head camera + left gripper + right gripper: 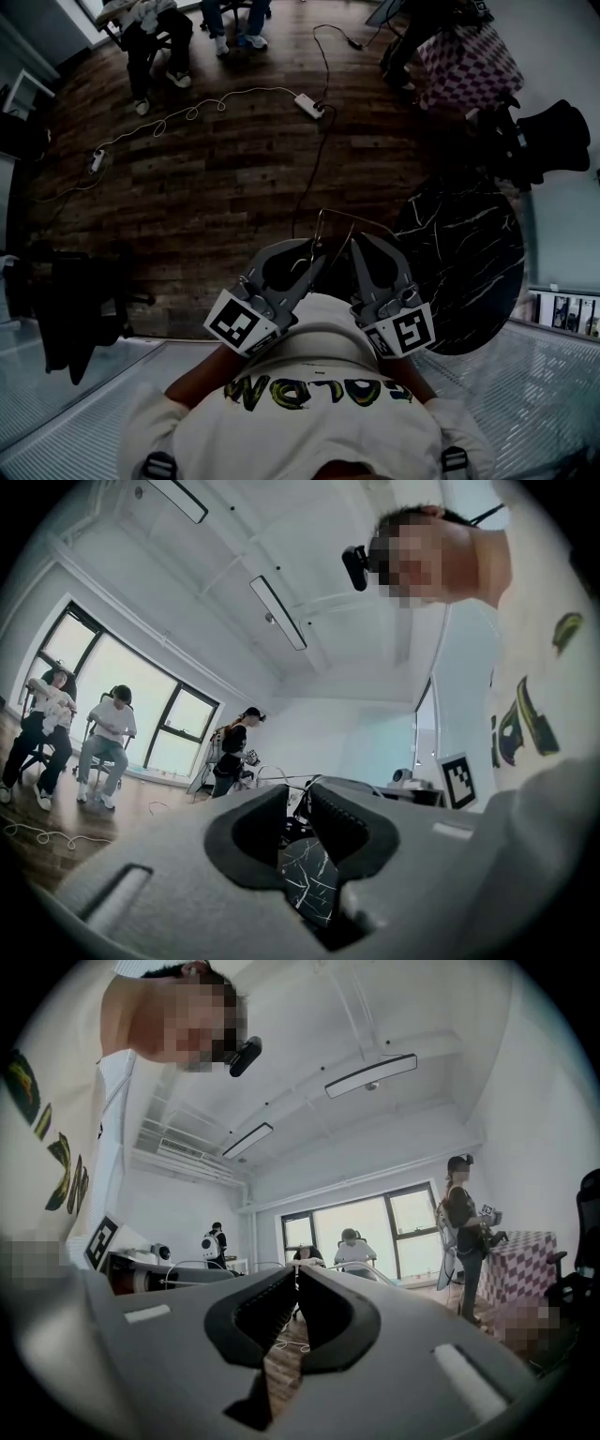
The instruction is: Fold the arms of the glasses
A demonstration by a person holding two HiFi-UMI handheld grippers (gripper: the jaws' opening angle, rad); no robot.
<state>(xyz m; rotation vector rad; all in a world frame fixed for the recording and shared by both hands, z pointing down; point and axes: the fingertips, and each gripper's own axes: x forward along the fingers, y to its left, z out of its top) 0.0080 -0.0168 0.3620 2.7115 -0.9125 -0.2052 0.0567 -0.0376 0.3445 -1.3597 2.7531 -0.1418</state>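
Holding the glasses (323, 214) up in the air, the person has one gripper on each side of them. The left gripper (298, 791) has its jaws pressed nearly together. A thin bit of wire sits right at their tips, so I think they pinch the frame there. The right gripper (294, 1277) has its jaws squeezed in too. Thin wire runs out from both sides of its tips, so it looks like it pinches another part of the glasses.

I think two grips are used because one can hold the frame steady while the other swings an arm in. Both grippers point level and sit close to the person's chest, so the tiny wire is easy to watch from above.

The glasses touch nothing but the jaws. The round black worktop (469, 272) lies off past the right jaws, and the floor (206, 178) is far below. Up in the air, the arms have room to swing. The wire is too thin to tell if any arm is folded yet.
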